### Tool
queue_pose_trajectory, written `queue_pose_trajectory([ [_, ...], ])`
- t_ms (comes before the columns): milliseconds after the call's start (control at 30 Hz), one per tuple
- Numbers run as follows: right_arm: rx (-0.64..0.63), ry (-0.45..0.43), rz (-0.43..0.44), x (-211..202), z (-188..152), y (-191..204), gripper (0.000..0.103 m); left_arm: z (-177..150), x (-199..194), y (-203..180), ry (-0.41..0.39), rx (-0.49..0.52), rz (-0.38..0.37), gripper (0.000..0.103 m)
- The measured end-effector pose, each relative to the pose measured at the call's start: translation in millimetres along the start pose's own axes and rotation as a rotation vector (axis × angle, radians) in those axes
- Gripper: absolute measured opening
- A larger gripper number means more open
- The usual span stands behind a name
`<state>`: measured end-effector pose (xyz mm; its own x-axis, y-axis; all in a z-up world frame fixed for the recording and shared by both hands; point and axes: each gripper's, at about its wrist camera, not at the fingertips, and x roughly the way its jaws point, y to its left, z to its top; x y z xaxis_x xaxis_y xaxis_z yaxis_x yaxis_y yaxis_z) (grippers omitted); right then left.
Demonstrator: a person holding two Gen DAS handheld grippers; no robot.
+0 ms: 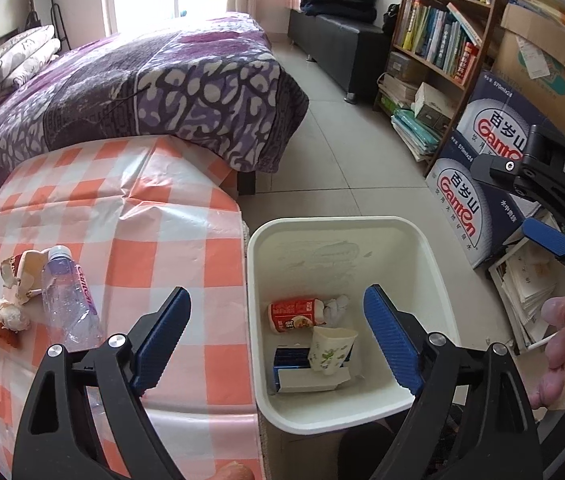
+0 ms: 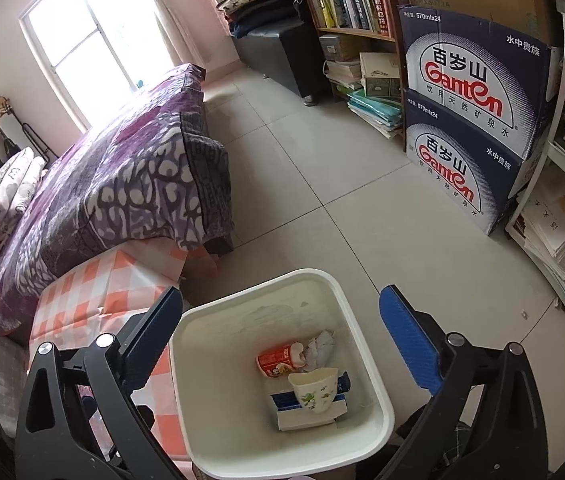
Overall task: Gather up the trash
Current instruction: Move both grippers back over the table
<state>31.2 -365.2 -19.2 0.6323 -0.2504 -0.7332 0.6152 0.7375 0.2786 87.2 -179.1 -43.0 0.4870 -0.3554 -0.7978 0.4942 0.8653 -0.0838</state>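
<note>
While both claws hang released and empty over the bin (image 1: 422, 248), the plastic bottle (image 1: 68, 300) is seen lying lengthwise on the bench (image 1: 170, 216), left of the left claw (image 1: 278, 340), which is nearer.

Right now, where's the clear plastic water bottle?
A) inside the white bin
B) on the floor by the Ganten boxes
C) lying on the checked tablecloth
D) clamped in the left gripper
C: the left wrist view shows the water bottle lying on the checked tablecloth beside crumpled scraps, outside the white bin, while the left gripper stands open and empty over the bin.
</note>
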Motion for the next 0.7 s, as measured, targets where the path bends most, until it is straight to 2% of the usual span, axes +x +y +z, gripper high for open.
queue_pose_trajectory([
  [333,-0.049,0.055,0.017,12,-14,37,0.096,-11,-4,48,0.027,-0.033,0.122,0.086],
  [700,-0.141,0.116,0.048,24,-39,87,0.096,-45,-9,112,0.115,-0.047,0.243,0.086],
])
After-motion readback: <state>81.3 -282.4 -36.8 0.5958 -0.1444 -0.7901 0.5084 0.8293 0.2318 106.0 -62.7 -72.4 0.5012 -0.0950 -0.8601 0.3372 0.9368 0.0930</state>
